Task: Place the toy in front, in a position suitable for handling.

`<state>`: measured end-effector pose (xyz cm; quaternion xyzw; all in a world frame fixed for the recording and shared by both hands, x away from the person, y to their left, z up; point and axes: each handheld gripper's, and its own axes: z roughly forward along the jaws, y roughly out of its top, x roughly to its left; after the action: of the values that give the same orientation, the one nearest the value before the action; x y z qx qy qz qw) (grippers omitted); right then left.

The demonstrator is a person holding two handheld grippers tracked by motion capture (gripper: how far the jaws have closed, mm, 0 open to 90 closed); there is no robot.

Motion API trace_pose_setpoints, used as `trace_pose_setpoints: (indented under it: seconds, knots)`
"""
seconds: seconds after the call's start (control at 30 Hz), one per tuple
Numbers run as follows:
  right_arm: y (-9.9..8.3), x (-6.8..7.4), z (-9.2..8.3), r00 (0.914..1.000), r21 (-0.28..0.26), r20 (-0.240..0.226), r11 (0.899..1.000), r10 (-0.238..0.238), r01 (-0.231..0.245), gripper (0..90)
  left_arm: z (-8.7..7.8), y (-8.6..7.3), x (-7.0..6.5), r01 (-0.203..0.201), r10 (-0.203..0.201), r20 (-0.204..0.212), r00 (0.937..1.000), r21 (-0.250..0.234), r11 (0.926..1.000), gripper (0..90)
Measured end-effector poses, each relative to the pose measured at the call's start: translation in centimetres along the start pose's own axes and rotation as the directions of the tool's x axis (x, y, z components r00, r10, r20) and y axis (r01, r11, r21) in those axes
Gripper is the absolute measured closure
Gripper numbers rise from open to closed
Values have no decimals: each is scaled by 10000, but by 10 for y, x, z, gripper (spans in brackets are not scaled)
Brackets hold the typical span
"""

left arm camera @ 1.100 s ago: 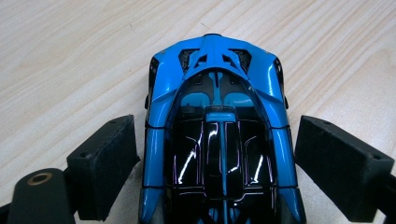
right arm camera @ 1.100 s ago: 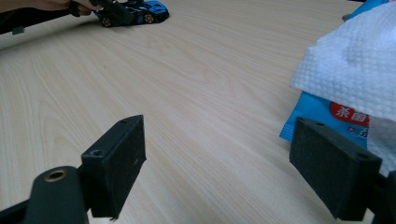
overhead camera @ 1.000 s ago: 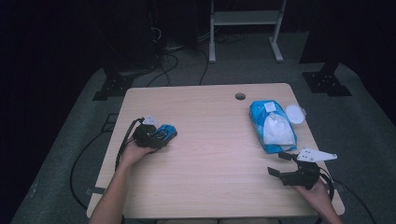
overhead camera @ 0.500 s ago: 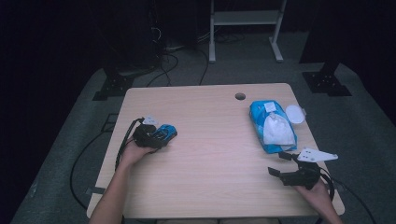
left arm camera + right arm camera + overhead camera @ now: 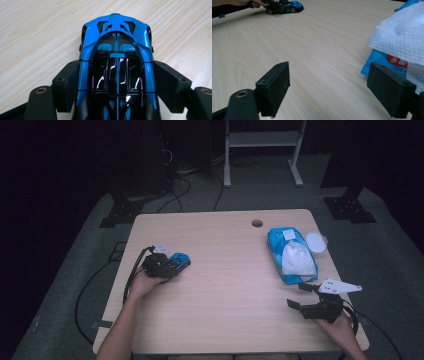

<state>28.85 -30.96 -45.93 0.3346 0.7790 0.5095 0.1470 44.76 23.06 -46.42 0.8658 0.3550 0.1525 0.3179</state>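
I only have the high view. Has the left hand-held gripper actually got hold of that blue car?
Observer: Yes. The left gripper view shows the left hand-held gripper has just been closing, and both pads now sit against the car's sides.
Operator: And the right one, anything in it?
Observer: Nothing. The right hand-held gripper is open over bare table, with the wipes pack just beyond one jaw.

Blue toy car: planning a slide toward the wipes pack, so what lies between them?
Nothing: bare table between toy car and wipes pack, in the high view.
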Motion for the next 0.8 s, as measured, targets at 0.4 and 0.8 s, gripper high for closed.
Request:
trace_pose_setpoints:
  seconds: [0.4,0.8]
  knots:
    - [0,0,0,10000,8,10,10000,16,-16,174,-2,0,-1,-82,84,-215,9997,94,9999,281]
    - [0,0,0,10000,13,34,10000,13,-13,174,-9,1,0,38,-44,-221,9997,-253,9997,282]
